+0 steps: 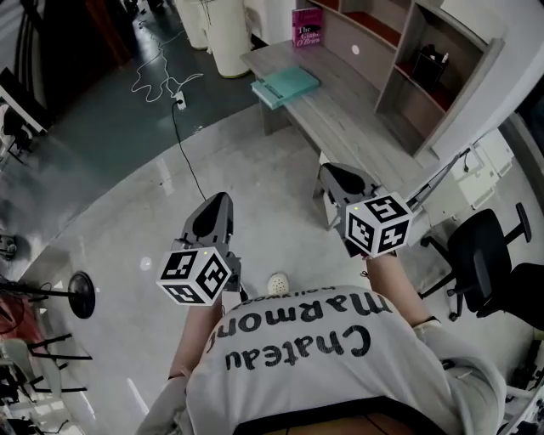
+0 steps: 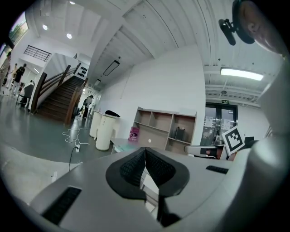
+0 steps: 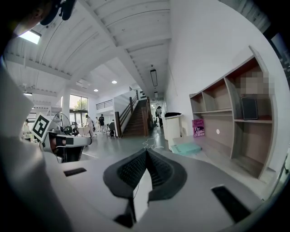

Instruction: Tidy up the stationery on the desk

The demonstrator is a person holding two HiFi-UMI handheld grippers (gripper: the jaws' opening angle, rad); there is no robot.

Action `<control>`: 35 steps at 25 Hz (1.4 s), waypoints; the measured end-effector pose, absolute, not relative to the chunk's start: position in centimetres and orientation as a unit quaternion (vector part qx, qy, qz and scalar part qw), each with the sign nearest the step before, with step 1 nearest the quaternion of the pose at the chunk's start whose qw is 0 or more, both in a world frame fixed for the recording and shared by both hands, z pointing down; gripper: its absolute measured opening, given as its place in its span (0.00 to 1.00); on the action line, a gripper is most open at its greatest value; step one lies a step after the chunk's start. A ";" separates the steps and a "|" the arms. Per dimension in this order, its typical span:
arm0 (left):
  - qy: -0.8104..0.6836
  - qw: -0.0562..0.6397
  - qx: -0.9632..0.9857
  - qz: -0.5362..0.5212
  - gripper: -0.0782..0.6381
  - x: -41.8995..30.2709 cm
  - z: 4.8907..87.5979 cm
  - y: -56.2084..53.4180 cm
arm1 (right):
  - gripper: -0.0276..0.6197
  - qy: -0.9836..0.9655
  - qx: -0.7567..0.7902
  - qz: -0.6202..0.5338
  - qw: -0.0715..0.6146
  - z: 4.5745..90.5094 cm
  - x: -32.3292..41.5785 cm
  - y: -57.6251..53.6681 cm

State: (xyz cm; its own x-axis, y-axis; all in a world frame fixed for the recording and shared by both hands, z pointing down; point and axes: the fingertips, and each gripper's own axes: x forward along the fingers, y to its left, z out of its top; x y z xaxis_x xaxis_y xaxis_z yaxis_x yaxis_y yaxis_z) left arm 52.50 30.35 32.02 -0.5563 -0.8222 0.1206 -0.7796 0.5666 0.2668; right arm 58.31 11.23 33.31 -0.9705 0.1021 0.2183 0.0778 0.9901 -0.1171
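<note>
Teal folder [image 1: 286,86] lay flat on the counter [image 1: 357,119], with a pink book [image 1: 307,27] upright behind it. Both stood well ahead of the left gripper [image 1: 221,200] and right gripper [image 1: 333,172]. Their fingers [image 2: 131,168] were closed together and held nothing, above the floor [image 1: 255,161].

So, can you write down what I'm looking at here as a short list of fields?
setting: a big hall; a person stands a little way back from a desk
left gripper: shut, empty, held in the air
right gripper: shut, empty, held in the air
on the desk: flat teal folder near the far end; pink book upright beyond it
along the desk: wooden shelf unit
to the right: black office chair
</note>
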 end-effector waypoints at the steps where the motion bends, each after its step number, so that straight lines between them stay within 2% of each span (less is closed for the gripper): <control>1: -0.877 0.116 0.457 -0.094 0.13 51.1 31.9 30.4 | 0.06 -0.991 -0.045 0.051 0.113 33.1 57.0 11.3; 6: -0.875 0.108 0.460 -0.105 0.13 44.5 31.1 30.9 | 0.06 -0.993 -0.039 0.036 0.107 32.4 50.8 11.6; 12: -0.876 0.109 0.455 -0.115 0.13 38.6 31.3 31.8 | 0.06 -0.987 -0.046 0.106 0.108 33.3 45.6 12.0; 18: -0.874 0.139 0.448 -0.125 0.13 36.0 33.4 32.1 | 0.06 -0.976 -0.041 0.168 0.133 35.4 43.1 11.4; 29: -0.875 0.181 0.432 -0.118 0.13 31.4 37.1 30.0 | 0.06 -0.970 -0.035 0.136 0.197 40.7 38.2 8.5; 35: -0.873 0.195 0.435 -0.098 0.13 25.8 37.7 27.2 | 0.06 -0.966 -0.027 0.154 0.207 42.3 33.1 5.5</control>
